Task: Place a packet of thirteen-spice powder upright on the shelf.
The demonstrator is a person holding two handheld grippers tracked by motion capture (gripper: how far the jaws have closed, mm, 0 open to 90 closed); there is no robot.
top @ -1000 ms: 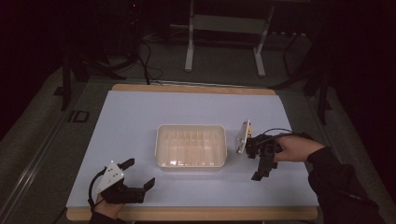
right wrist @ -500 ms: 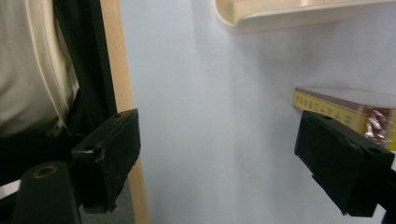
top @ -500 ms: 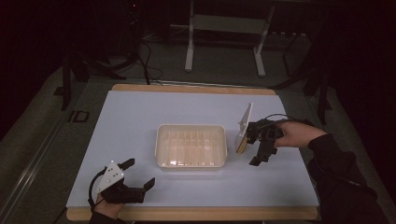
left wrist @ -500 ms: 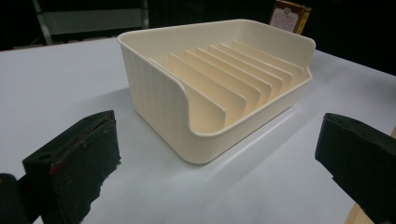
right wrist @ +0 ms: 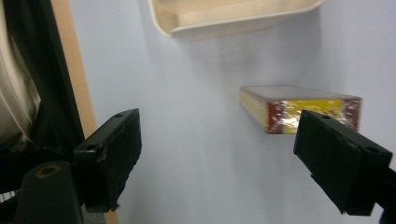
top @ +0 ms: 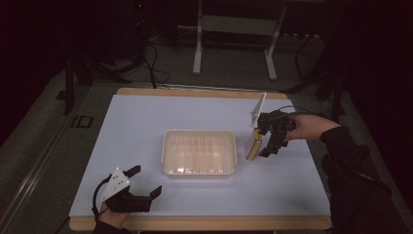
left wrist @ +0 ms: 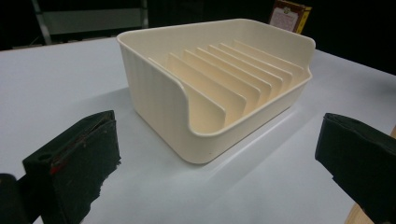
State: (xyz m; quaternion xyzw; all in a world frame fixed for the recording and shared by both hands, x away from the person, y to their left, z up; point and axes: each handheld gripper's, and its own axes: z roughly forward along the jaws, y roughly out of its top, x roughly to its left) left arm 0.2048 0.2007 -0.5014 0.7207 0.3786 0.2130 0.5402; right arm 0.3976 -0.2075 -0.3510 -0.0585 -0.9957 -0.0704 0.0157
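High view shows a pale blue desk (top: 146, 126) with a cream plastic tray (top: 199, 153), its smooth ribs making slots. Just beside its right wall stands a small yellow-edged book (top: 253, 146), glossy, on edge. The right gripper (top: 269, 141) has released jaws beside it; I would pinch its flat faces squarely. The left gripper (top: 146, 183) rests unclenched, empty.

Lighting: overhead, confined to the white surface (top: 146, 146); surroundings near black, high view dim and grainy. Shadows: soft, short, beside the cream tray (left wrist: 154, 93). Focus: right gripper view slightly blurred, near black jaws soft in both gripper views.
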